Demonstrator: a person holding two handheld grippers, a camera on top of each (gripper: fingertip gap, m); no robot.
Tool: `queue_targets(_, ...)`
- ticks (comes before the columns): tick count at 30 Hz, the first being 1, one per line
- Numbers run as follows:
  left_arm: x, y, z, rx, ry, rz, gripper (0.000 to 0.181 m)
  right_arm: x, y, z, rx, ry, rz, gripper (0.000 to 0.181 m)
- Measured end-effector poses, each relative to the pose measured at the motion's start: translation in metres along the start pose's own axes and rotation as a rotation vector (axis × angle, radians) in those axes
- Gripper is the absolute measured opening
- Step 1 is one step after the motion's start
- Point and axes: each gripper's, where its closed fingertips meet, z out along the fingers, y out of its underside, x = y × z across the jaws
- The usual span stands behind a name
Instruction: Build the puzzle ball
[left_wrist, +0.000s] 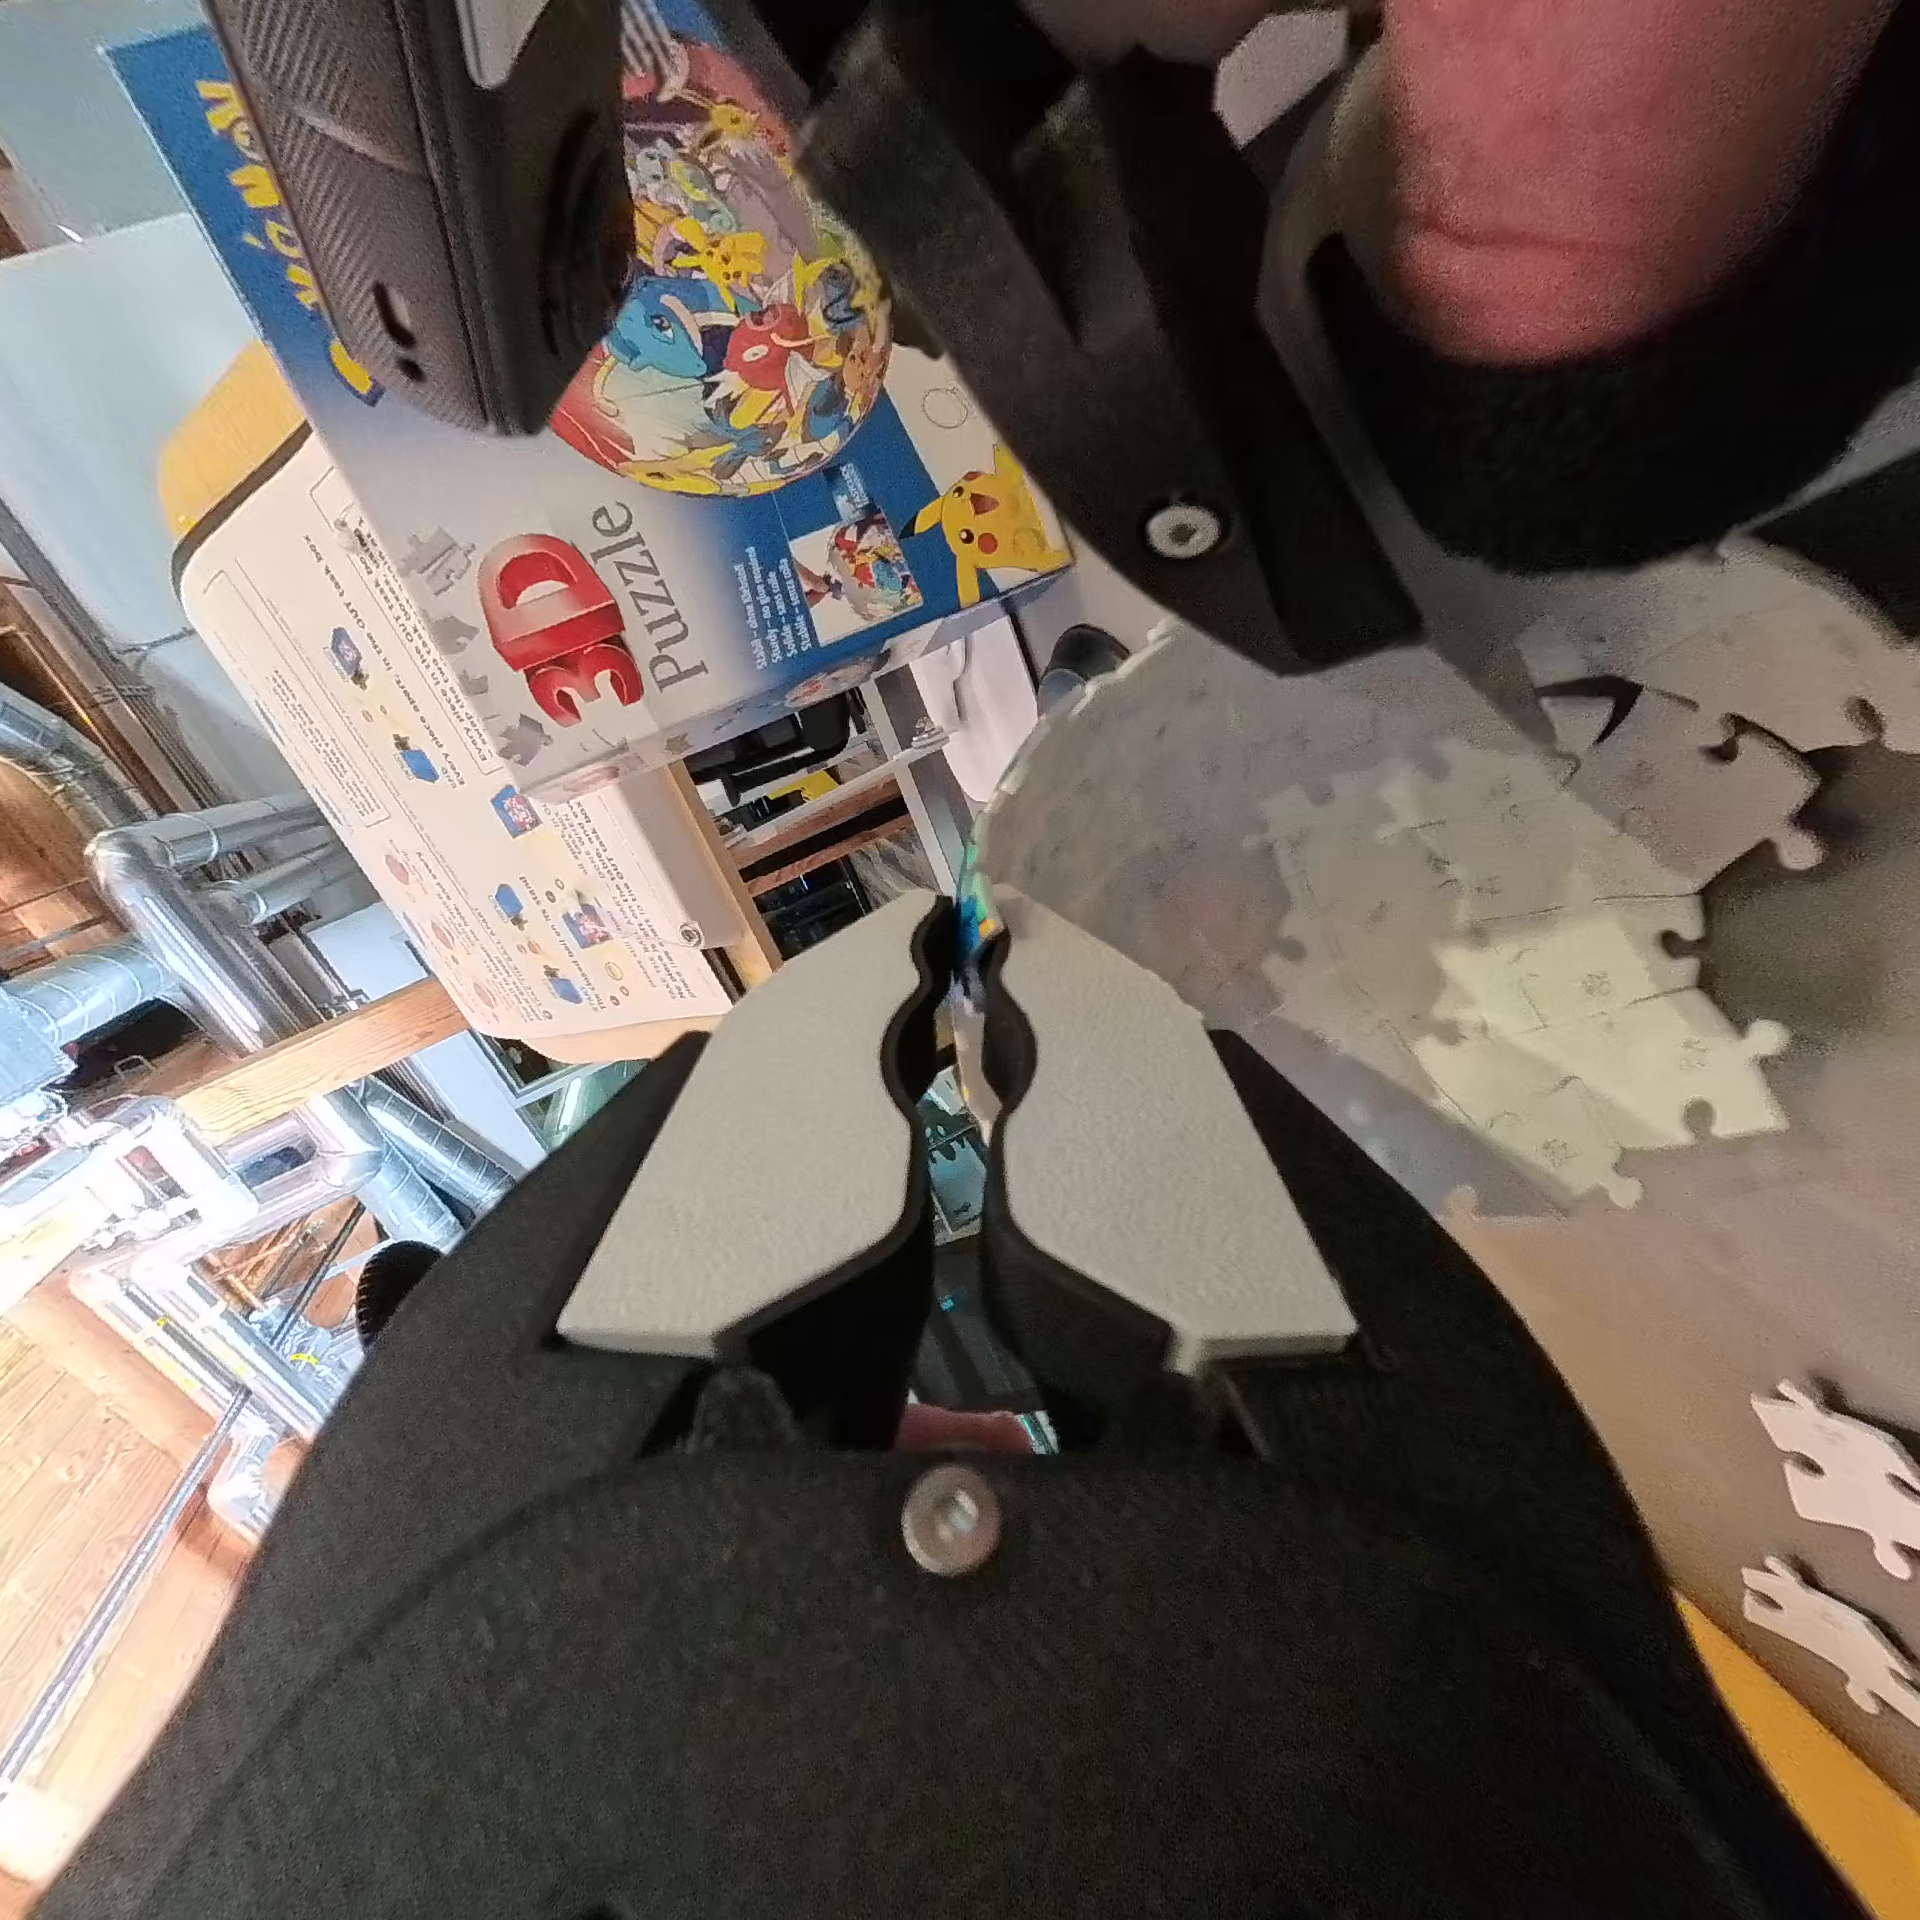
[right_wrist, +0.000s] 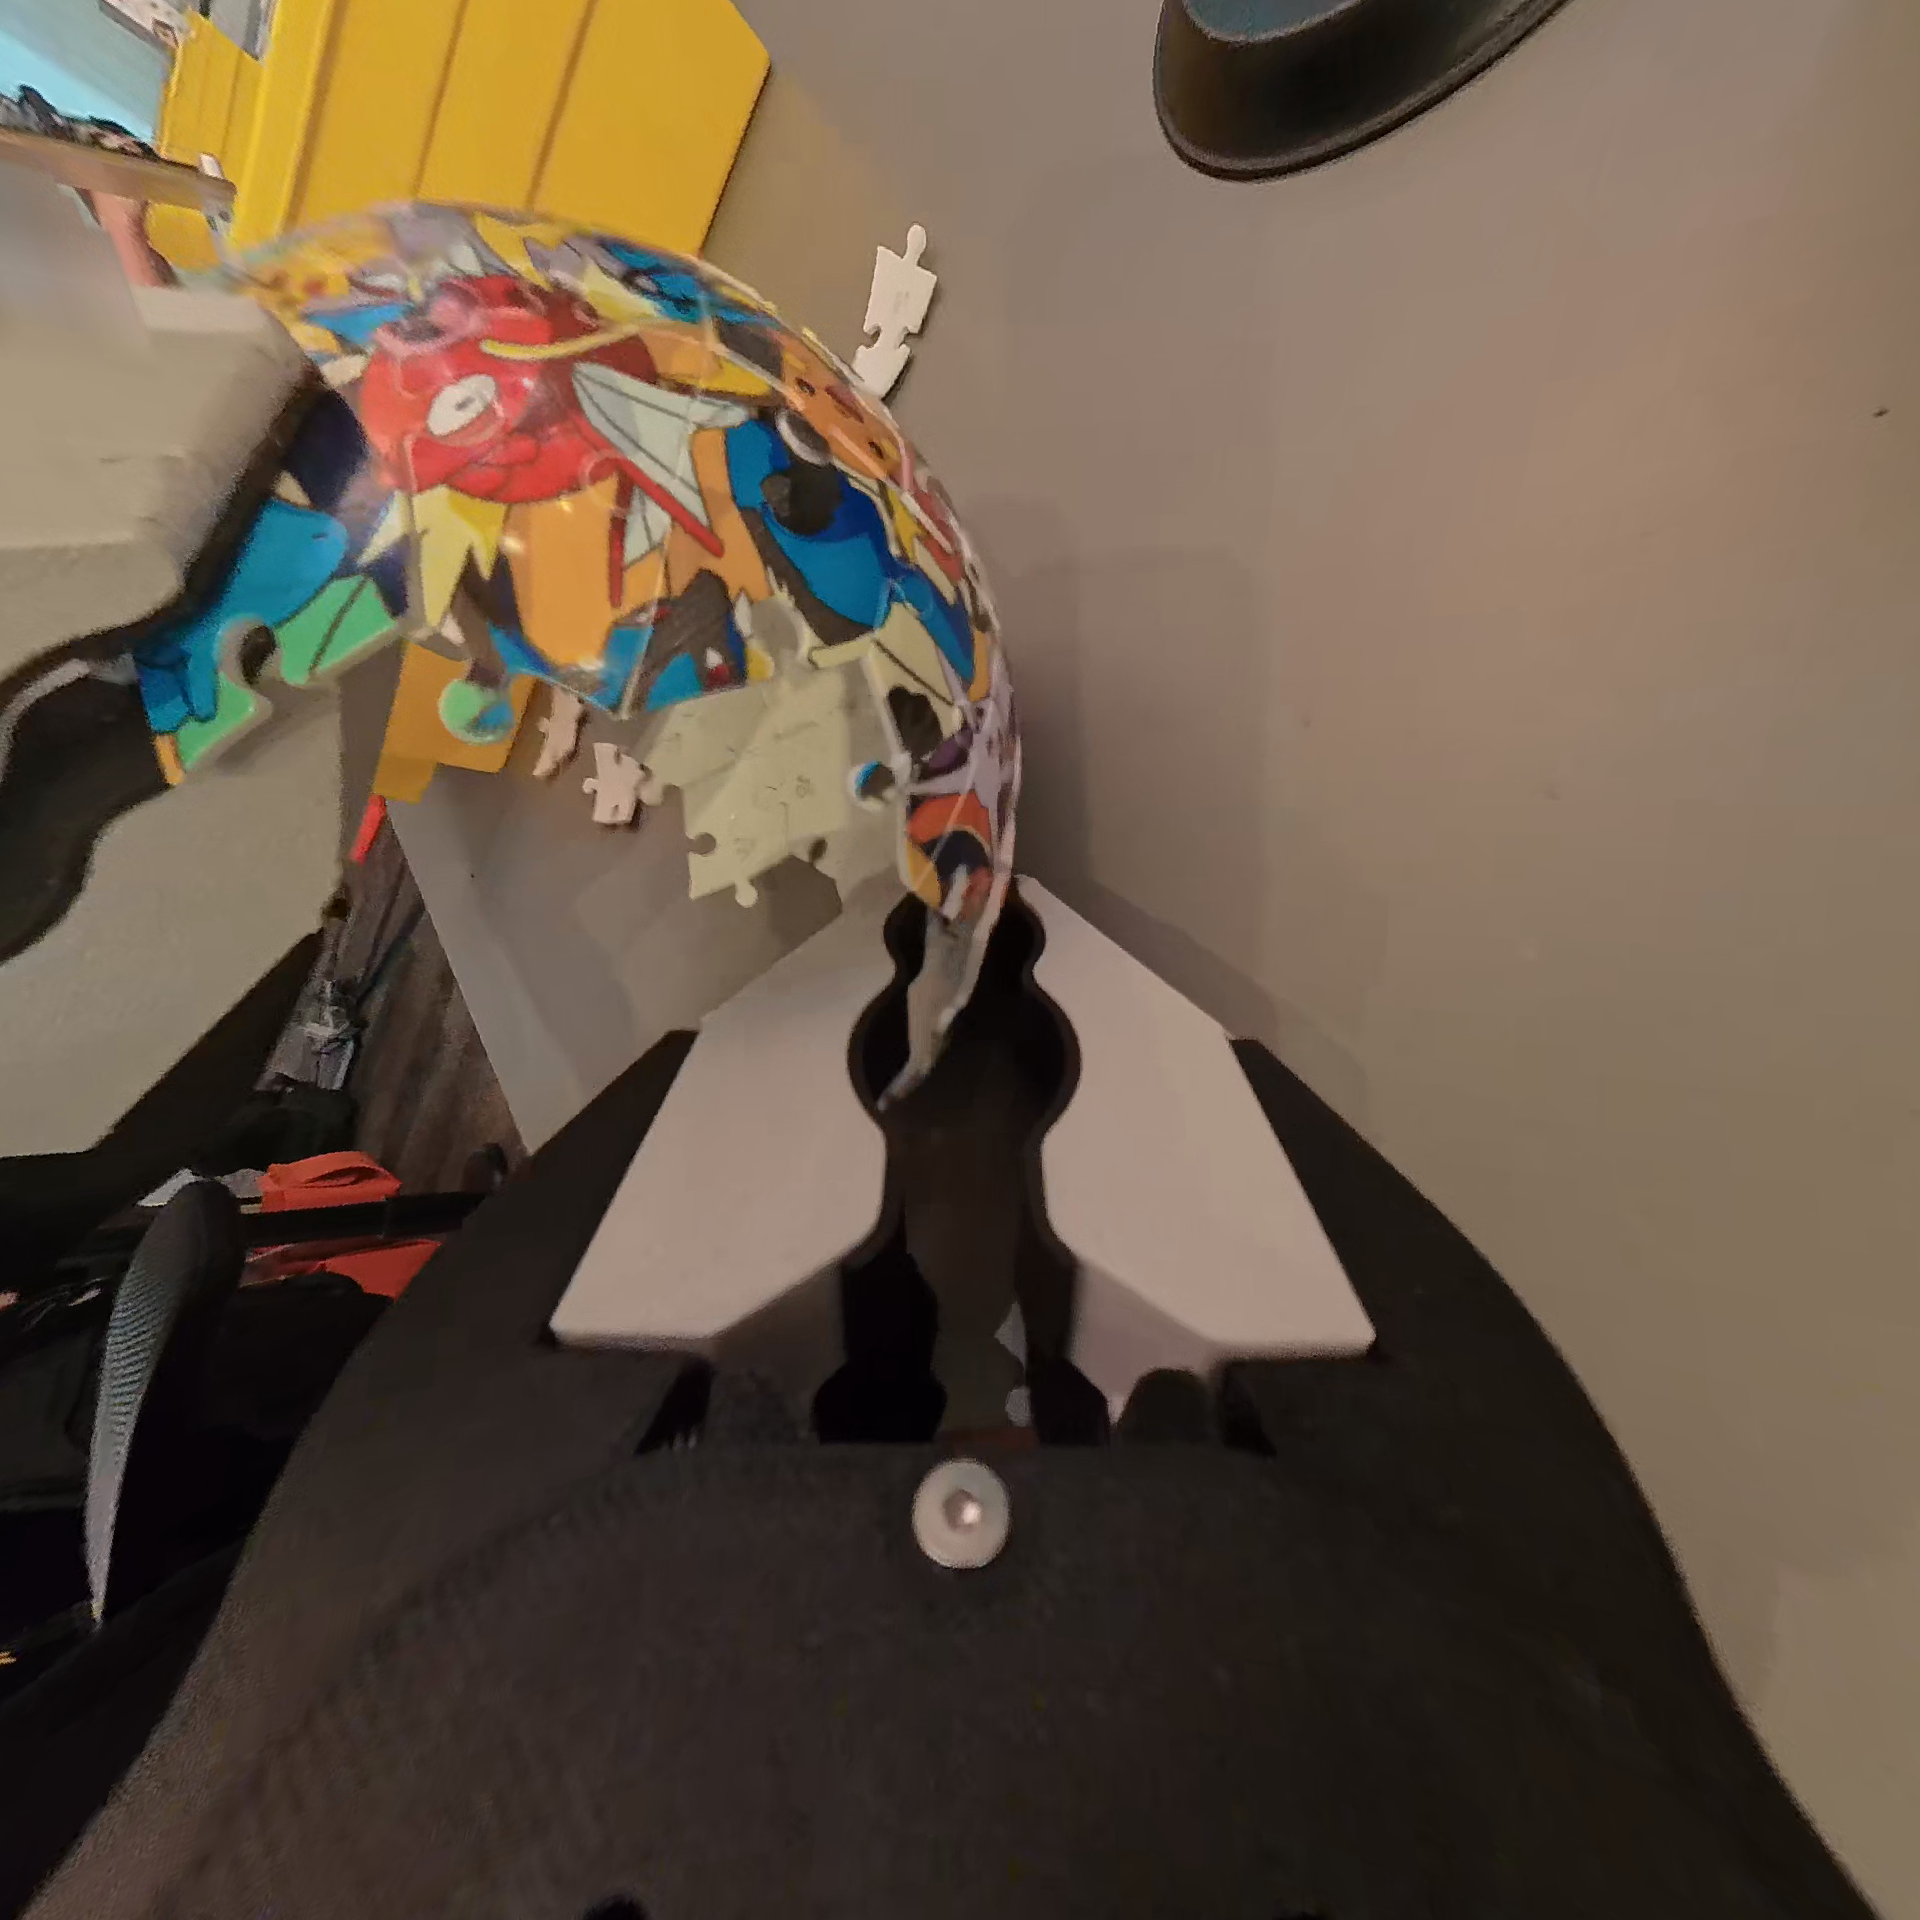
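The partly built puzzle ball is a curved shell of joined pieces held in the air. The left wrist view shows its grey inner side (left_wrist: 1247, 883); the right wrist view shows its colourful cartoon outside (right_wrist: 623, 468). My left gripper (left_wrist: 971, 956) is shut on one rim of the shell. My right gripper (right_wrist: 961, 935) is shut on the opposite rim. The right gripper's black finger (left_wrist: 1091, 364) crosses the top of the left wrist view, with a hand behind it. The left gripper's grey finger pad (right_wrist: 104, 468) shows at the left edge of the right wrist view.
The puzzle box (left_wrist: 623, 520) stands behind the shell on a printed white sheet (left_wrist: 364, 727). Loose white pieces lie on the grey table (right_wrist: 1455, 727), at the right (left_wrist: 1829, 1475) and beyond the shell (right_wrist: 894, 312). A yellow panel (right_wrist: 468, 104) and a black round object (right_wrist: 1330, 73) lie farther off. Tip to tip, the grippers are about 10 centimetres apart.
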Motion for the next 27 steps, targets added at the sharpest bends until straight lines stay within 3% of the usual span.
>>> queue_targets(3,0.0000,0.0001,-0.0006,0.000,0.001,-0.017,0.003,-0.0036,-0.0022,-0.0001,0.009,-0.007,0.004,0.024)
queue_targets(12,0.0001,-0.0016,-0.0028,-0.006,-0.004,-0.054,0.003,0.0023,-0.0011,0.0022,0.005,0.018,0.001,0.008)
queue_targets(24,0.0015,0.0006,-0.0041,-0.016,-0.008,-0.088,0.003,-0.0030,-0.0029,0.0062,0.017,0.000,0.036,0.013)
queue_targets(27,0.0020,0.0008,-0.0046,-0.017,-0.004,-0.099,0.004,-0.0018,-0.0015,0.0080,0.015,0.008,0.025,0.006)
